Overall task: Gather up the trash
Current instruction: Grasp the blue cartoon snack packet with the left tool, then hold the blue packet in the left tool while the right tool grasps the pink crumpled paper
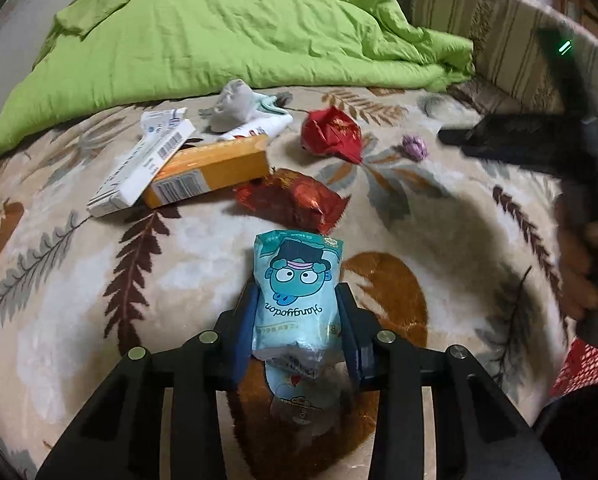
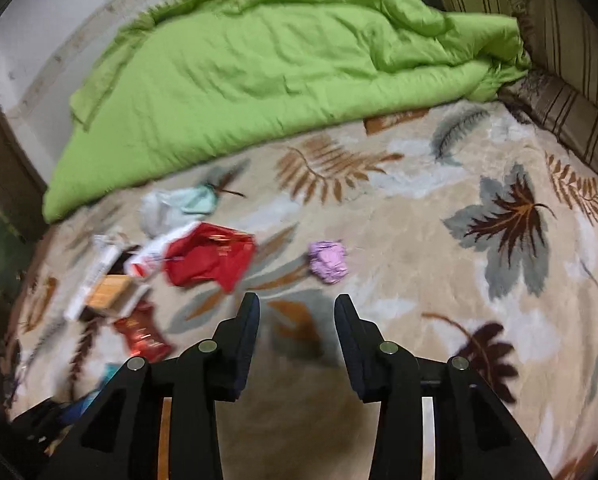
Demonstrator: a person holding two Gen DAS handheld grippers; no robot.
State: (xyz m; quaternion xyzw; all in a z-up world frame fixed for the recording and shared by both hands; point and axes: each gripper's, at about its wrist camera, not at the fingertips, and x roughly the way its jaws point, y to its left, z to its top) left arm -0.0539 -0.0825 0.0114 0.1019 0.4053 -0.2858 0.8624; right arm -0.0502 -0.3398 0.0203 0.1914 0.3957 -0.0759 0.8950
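From the left wrist camera, the left gripper (image 1: 298, 304) is clamped on a pale blue snack packet (image 1: 298, 300) printed with a cartoon face, both jaws pressed against its sides about halfway down so the crinkly film bulges above and hangs crumpled below; it seems lifted clear of the leaf-patterned blanket (image 1: 79, 300), which would suit carrying it away. Beyond it the remaining litter lies clustered: an orange carton (image 1: 211, 172) with a white box (image 1: 139, 176) leaning across it, a red foil wrapper (image 1: 295, 200) just in front, a crumpled red paper (image 1: 331, 134) farther back, a grey-white wad (image 1: 235, 106) near the green duvet (image 1: 219, 40), and a small purple ball of paper (image 1: 415, 147) off on its own. At the right edge a red mesh container (image 1: 583, 364) peeks in, probably where the trash is meant to go, though too little shows to be sure. From the right wrist camera, somewhat motion-blurred, the right gripper (image 2: 297, 312) has its jaws spread and empty, hovering over the blanket and pointing roughly at the purple ball of paper, which sits a little ahead of the fingertips; that lone piece looks like its likeliest next pick
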